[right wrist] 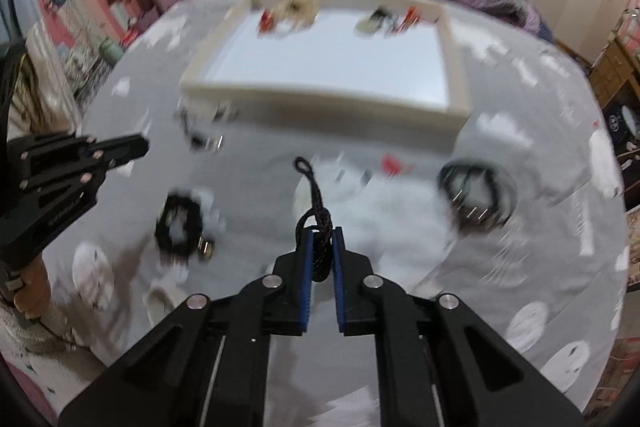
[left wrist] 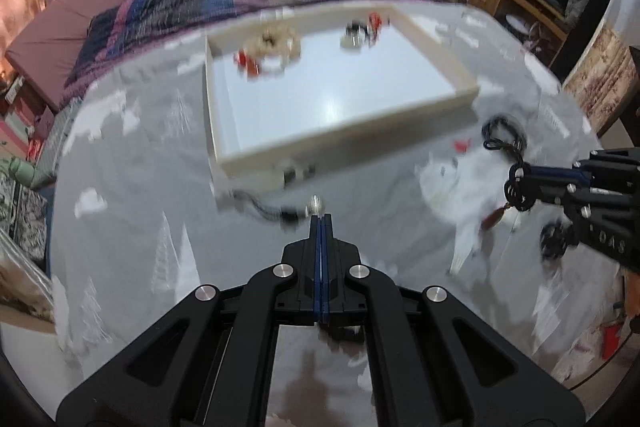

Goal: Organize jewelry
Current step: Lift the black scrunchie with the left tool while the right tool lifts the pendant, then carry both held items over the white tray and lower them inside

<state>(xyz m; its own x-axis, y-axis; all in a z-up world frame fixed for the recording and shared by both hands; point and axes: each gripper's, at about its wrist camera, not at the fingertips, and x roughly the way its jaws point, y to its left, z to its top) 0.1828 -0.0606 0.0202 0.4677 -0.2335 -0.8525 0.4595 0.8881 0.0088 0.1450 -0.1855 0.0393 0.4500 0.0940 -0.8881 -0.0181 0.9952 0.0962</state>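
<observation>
My right tongs (right wrist: 320, 233) clamp one black cord (right wrist: 319, 211); left tongs (left wrist: 321, 217) together on one silver bead (left wrist: 316, 203) — two jewelry clusters in one tray (left wrist: 432, 39).

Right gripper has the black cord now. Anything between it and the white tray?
Nothing visible blocks the way. The right gripper is shut on the black cord, and only bare grey tablecloth lies before the tray. The tray's near half is free.

Left tool (left wrist: 320, 217) pressed fully together, tilted downward, right tool (right wrist: 320, 233) clamped on black cord (right wrist: 316, 195)
</observation>
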